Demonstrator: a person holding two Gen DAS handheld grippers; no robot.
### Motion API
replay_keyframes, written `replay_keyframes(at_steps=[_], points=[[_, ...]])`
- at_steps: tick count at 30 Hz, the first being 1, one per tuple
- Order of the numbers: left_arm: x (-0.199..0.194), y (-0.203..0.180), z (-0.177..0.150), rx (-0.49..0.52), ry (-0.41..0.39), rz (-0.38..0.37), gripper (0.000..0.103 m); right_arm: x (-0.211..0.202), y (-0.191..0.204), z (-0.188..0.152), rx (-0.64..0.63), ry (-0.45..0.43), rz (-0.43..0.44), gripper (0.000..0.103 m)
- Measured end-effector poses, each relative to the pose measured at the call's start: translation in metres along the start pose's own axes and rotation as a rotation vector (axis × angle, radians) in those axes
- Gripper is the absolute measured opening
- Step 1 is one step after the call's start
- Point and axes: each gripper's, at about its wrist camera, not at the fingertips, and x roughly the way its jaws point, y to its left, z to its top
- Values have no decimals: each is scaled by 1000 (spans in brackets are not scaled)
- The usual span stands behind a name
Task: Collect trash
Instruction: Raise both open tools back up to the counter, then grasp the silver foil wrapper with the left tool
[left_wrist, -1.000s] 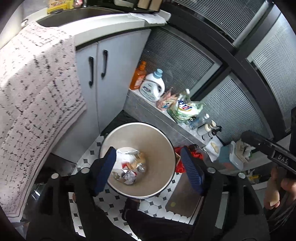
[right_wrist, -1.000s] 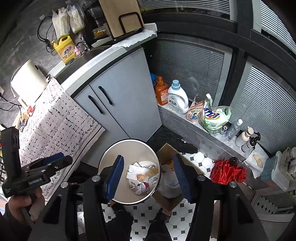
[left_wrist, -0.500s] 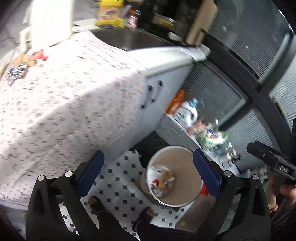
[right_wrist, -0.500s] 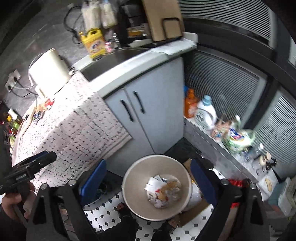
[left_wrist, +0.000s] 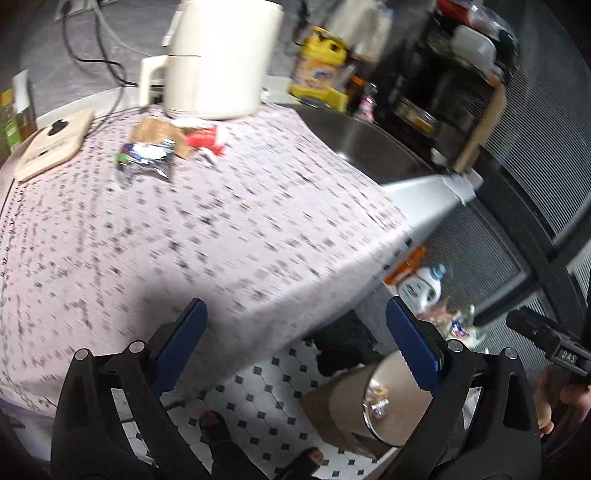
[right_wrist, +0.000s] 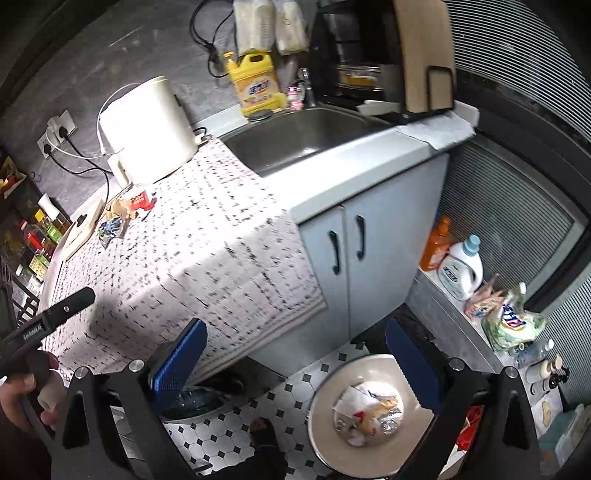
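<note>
Crumpled wrappers lie at the far end of the patterned tablecloth: a silver-blue one, brown paper and a red one. The right wrist view shows them small at the left. The round bin stands on the floor with crumpled trash inside, low right in both views. My left gripper hangs open over the table's near edge with nothing in it. My right gripper is above the floor by the bin, its empty jaws still opening.
A white appliance and a wooden board stand beyond the wrappers. The sink, a yellow bottle and a grey cabinet are to the right. Bottles line a low ledge. A hand holds the left tool.
Both views have swung up and away from the bin toward the table. The jaws of both grippers have spread wider. The bin has slid to the lower right of each view.
</note>
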Motion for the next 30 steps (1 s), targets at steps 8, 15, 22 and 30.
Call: replay_keyframes(at_steps=[8,15,22,30], points=[[10,65,33,-54,-22,27,96,31,51,19,-1,4,2,95],[28,112,65,-94,-45,50,96,47,90,42,-13,-19,0,95],[41,149,85,-126,-54,65,96,63,121,59,-26,-31,-9,95],[64,174,110,-117,-35,23,96,87,158,73,-17,-50,-21,95]])
